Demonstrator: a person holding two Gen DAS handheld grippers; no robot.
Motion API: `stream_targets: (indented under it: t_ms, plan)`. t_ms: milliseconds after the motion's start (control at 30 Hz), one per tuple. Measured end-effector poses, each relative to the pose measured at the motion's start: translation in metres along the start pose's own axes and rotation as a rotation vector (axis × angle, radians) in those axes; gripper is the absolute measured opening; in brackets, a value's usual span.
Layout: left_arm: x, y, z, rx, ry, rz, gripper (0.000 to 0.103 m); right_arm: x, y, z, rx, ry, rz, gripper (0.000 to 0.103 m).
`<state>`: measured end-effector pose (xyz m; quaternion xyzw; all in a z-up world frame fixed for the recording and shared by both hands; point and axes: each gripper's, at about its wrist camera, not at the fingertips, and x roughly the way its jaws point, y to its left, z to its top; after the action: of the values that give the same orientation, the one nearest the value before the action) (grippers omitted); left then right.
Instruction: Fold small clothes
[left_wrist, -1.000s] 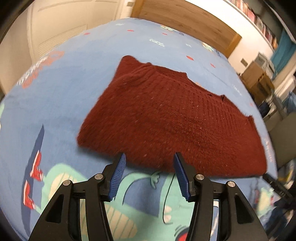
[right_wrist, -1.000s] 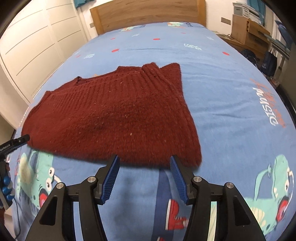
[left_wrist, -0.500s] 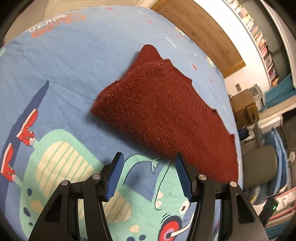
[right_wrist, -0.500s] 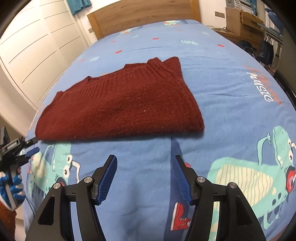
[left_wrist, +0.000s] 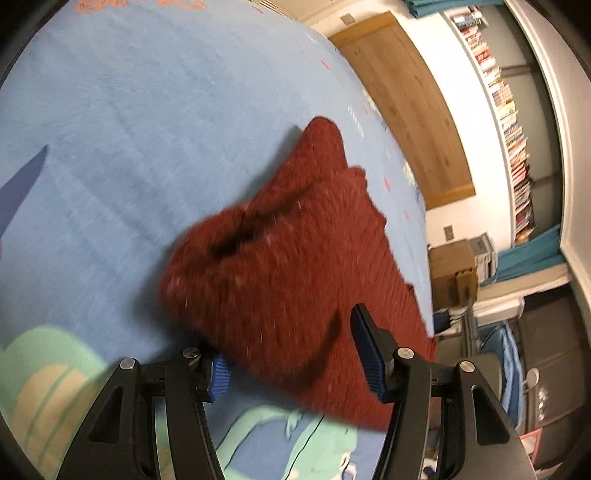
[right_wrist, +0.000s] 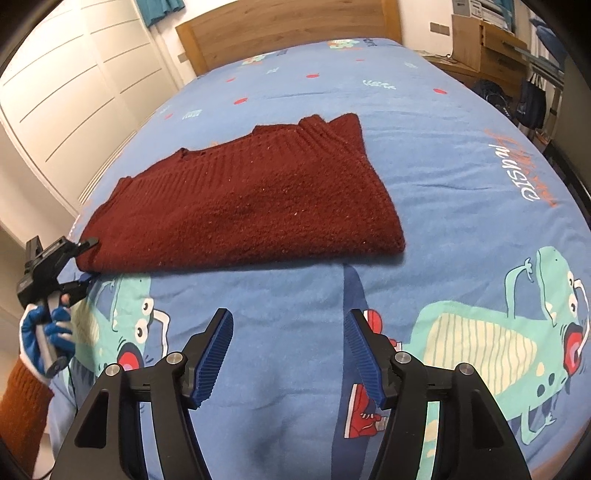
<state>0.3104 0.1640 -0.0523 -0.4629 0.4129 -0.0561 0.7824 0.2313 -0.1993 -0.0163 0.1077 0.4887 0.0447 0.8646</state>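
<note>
A dark red knitted sweater (right_wrist: 251, 199) lies folded on the blue cartoon bedspread (right_wrist: 461, 192). In the left wrist view the sweater (left_wrist: 288, 266) fills the middle, blurred, its near left corner between the fingers. My left gripper (left_wrist: 291, 354) is open with its jaws around that corner; one finger is partly under the fabric. It also shows in the right wrist view (right_wrist: 79, 264), at the sweater's left end. My right gripper (right_wrist: 288, 347) is open and empty, above the bedspread in front of the sweater's near edge.
A wooden headboard (right_wrist: 288, 26) stands at the far end of the bed. White wardrobe doors (right_wrist: 66, 92) are on the left. A wooden desk with boxes and bags (right_wrist: 495, 48) stands at the right. Bookshelves (left_wrist: 513, 122) line the wall.
My left gripper has swung to the sweater's left end and closed in until its open jaws straddle the corner. My right gripper has pulled back from the near edge.
</note>
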Motion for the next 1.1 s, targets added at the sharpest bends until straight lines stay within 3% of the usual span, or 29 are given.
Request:
stream_targets:
  t_ms: [267,500,800,1100]
  plan:
    - [0.005,0.014,0.028,-0.115,-0.031,-0.076,0.050,0.009,-0.005,-0.002,0.009,0.015,0.016,0.065]
    - [-0.002,0.024,0.037,-0.157,-0.025,-0.090,0.021,0.017,-0.013,-0.009,0.039,0.023,0.046,0.065]
    - [0.004,0.000,0.044,-0.160,-0.048,-0.081,0.017,0.011,-0.028,-0.011,0.074,-0.002,0.080,0.065]
    - [0.001,-0.030,0.035,-0.099,-0.063,-0.047,0.016,0.004,-0.045,-0.016,0.113,-0.022,0.114,0.065]
